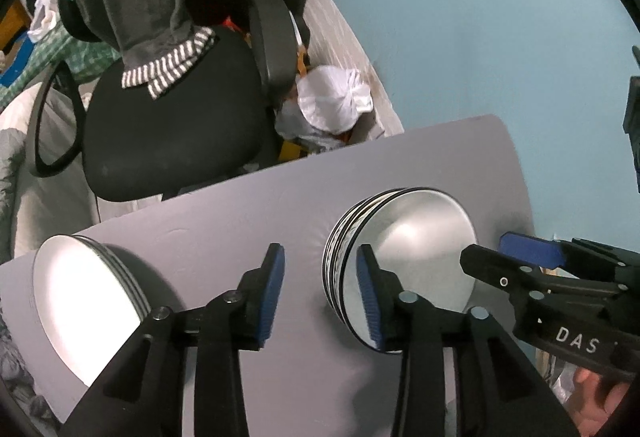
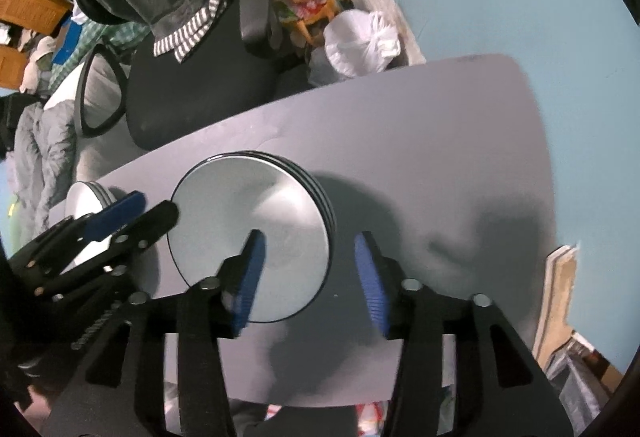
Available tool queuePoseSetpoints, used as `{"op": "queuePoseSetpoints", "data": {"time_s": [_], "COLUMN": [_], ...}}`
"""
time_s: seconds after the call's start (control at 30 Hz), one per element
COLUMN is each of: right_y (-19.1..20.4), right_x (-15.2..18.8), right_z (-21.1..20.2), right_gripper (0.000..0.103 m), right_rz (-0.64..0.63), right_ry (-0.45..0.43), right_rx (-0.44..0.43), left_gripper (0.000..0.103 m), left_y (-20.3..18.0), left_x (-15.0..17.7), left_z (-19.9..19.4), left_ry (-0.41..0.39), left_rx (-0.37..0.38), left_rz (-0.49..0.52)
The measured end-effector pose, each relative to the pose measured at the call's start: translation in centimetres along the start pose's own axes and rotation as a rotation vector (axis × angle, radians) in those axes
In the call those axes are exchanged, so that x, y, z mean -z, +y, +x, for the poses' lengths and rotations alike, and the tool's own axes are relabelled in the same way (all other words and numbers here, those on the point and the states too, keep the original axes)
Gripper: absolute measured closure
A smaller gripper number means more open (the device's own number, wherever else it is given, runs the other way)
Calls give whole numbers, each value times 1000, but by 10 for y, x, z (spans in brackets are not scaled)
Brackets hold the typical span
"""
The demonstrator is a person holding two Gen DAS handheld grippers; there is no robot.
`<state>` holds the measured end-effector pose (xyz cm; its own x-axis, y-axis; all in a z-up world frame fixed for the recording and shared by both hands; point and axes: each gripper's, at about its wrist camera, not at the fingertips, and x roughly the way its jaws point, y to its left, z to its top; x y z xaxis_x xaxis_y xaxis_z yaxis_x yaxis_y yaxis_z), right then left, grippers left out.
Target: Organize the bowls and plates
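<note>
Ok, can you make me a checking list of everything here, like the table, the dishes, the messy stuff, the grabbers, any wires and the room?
Surface: grey rounded table, bare apart from two stacks.
Job's things: stack of silver metal plates with dark rims mid-table; stack of white plates toward the table's left end. The stacks stand apart.
Clutter: nothing seen on the table.
Grippers: left gripper open, nothing between its blue pads, one finger over the silver stack's edge; right gripper open, above the same stack's rim, holding nothing.
Cables: nothing seen.
Surroundings: black office chair draped with grey clothing, tied white plastic bag, pale blue wall.
</note>
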<state>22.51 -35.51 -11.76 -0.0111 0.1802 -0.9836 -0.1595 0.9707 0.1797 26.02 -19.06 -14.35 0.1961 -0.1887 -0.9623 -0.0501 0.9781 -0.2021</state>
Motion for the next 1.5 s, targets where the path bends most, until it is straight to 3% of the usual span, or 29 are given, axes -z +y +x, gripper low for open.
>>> {"op": "queuePoseSetpoints", "data": {"time_s": [0.13,0.3,0.5,0.77,1.27,1.5], "right_y": [2,3,-1,-2,-4,-5], "right_x": [4,12,23,42,73,79], "right_z": [-15,-39,-63,-85,-107,-111], "right_gripper": [45,37,36,35,35,35], "right_rz": [-32,-47,-39,-72,-135,-157], "right_ry": [-52,-138,-195,-252,-301,-315], "right_rx": [25,59,44,68,65,60], "left_gripper": [44,35,25,21,21,16], "left_y": [1,2,6,-3,-3,-10], "left_x": [6,17,36,60,98,109], "left_z": [-24,-51,-76,-101,-127,-138], "left_ry": [-64,-108,-155,-229,-325,-380], "left_rx": [-16,-9,-6,-60,-2,-22], "left_rz": [-3,-11,-33,-4,-102,-68]}}
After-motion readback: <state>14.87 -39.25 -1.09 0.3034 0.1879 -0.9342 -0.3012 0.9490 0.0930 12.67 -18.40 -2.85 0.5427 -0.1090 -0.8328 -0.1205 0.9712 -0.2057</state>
